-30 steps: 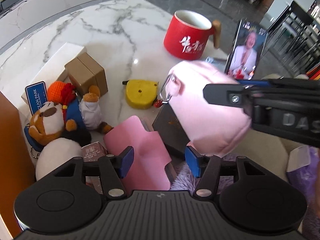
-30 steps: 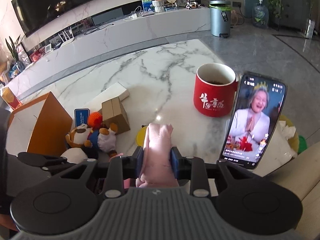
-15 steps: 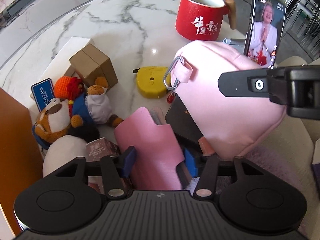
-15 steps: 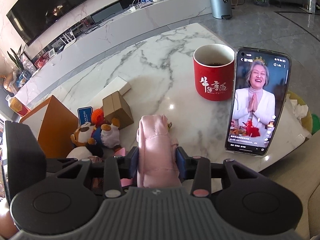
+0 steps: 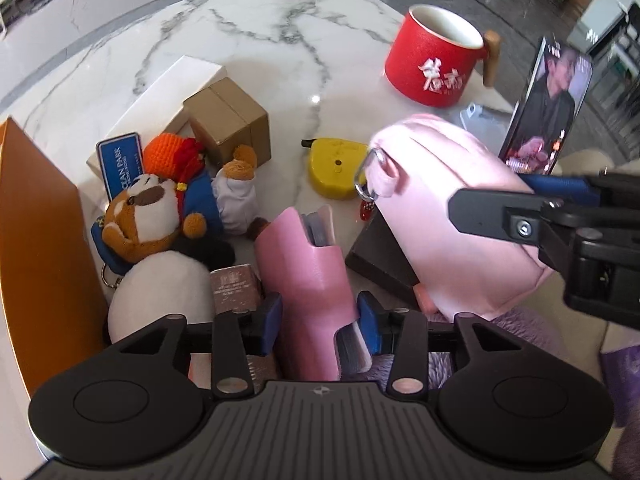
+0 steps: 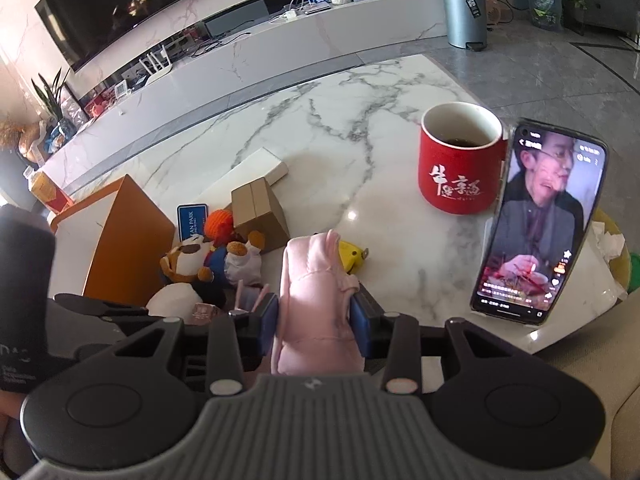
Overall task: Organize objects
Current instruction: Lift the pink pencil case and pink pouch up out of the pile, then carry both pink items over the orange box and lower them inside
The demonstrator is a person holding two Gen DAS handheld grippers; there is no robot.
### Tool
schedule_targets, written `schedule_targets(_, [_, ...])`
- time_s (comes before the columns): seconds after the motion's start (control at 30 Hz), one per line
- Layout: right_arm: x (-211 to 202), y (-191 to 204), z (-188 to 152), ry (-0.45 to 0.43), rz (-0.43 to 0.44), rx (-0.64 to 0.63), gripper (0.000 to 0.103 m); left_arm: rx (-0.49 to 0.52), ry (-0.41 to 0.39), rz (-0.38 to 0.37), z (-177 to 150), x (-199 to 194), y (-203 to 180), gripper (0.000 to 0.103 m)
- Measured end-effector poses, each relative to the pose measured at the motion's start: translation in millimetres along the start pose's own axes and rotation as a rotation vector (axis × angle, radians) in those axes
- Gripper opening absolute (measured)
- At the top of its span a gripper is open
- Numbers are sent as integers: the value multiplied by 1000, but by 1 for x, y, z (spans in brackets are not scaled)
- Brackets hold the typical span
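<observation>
A pink card holder (image 5: 308, 264) with cards in it stands tilted among the clutter at the near edge of the marble table (image 5: 248, 32). My left gripper (image 5: 319, 320) is closing around it, and both blue pads touch its sides. A soft pink pouch (image 6: 316, 292) with a metal carabiner (image 5: 366, 176) hangs above the table, with my right gripper (image 6: 316, 320) shut on it. In the left wrist view the pouch (image 5: 452, 220) hangs to the right, a black finger (image 5: 500, 208) lying across it.
Plush toys (image 5: 152, 216), a cardboard box (image 5: 228, 120), a white box (image 5: 176, 84) and an orange box (image 5: 36, 240) crowd the left. A yellow tape measure (image 5: 336, 168), a dark box (image 5: 380, 256), a red mug (image 6: 460, 176) and a propped phone (image 6: 540, 224) stand nearby.
My left gripper's jaws have narrowed from wide apart onto the pink card holder. The right gripper still holds the pouch, which has shifted slightly right in the left view.
</observation>
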State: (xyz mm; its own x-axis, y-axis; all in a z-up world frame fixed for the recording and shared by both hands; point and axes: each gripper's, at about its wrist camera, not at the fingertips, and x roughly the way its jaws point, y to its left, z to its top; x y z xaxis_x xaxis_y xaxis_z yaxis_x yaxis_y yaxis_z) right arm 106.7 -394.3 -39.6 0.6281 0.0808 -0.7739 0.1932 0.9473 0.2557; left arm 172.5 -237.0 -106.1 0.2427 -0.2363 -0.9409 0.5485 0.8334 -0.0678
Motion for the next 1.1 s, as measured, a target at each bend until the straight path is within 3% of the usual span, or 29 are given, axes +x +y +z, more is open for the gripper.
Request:
schedule_targets(0.13, [-1,5,0,-4,-22,-21,40,43,-12,17,-4,-1,-8,39])
schedule_targets(0.3, [-10,10,-3,-28,-46,-31,36,-38,-76,-7,-9,-19,12,23])
schedule_targets(0.53, [-25,34,-1,-67,-37,-70,34,-155,-203,-87,-24,-56,41,21])
schedule_targets(0.73, [-50,72,3,-139,-7,-122,33,-190,-351,-131,-41,-115,55,21])
schedule_targets(0.93, [-80,123,8,-228,70,-173,32,-280,-519,-99,-69,-182,89,21])
schedule_targets(1.1, [-94,174,7,-263,166,-227,32,-357,-609,-49,-98,-222,121,21])
